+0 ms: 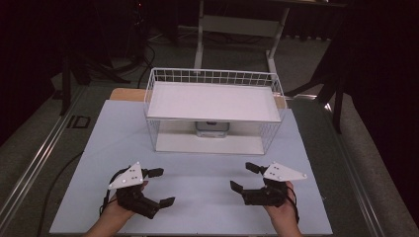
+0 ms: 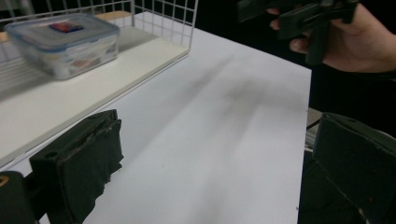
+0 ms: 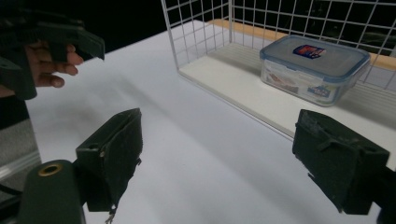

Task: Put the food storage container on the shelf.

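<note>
Lidded plastic box [image 1: 212,129] on rack's [image 1: 163,116] lower shelf, well beyond both grippers' wide-open, empty fingers [image 1: 167,201]

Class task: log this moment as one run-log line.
left gripper: open, empty, over table | right gripper: open, empty, over table | box: lidded, on lower shelf of wire rack, untouched
</note>
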The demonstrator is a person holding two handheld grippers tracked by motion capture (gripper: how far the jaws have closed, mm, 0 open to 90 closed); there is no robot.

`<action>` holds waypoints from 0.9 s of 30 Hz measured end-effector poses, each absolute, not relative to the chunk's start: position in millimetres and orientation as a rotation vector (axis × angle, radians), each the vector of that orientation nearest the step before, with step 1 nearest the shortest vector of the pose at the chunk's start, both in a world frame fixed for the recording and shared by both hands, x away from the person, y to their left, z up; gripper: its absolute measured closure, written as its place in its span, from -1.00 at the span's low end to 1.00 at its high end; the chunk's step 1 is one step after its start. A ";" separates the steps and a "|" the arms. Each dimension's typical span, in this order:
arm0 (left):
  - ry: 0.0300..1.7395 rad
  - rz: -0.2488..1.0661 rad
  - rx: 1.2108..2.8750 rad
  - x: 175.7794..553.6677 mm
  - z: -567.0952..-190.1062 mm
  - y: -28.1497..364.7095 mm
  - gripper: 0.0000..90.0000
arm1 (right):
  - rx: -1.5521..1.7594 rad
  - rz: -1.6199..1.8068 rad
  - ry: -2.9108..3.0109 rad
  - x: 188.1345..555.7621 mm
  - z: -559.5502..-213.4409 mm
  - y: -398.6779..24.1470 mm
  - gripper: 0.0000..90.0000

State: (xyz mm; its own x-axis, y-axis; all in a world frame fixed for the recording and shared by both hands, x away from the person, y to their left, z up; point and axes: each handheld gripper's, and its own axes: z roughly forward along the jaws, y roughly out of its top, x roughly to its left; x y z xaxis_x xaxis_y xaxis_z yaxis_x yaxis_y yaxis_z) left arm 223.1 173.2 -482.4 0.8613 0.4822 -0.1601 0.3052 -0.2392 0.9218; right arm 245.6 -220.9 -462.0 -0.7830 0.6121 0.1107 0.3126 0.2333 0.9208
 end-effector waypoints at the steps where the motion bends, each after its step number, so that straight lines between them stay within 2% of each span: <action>1: 0.599 0.192 1.842 221.2 -482.6 176.7 -0.95 | 0.870 1.568 2.227 241.6 -463.0 -224.9 -0.65; 12: 0.639 0.208 1.827 213.7 -494.8 194.9 -0.95 | 0.852 1.537 2.293 229.6 -473.4 -249.0 -0.69; 27: 0.650 0.224 1.820 210.6 -504.8 209.9 -0.95 | 0.831 1.516 2.308 231.1 -493.2 -266.4 -0.67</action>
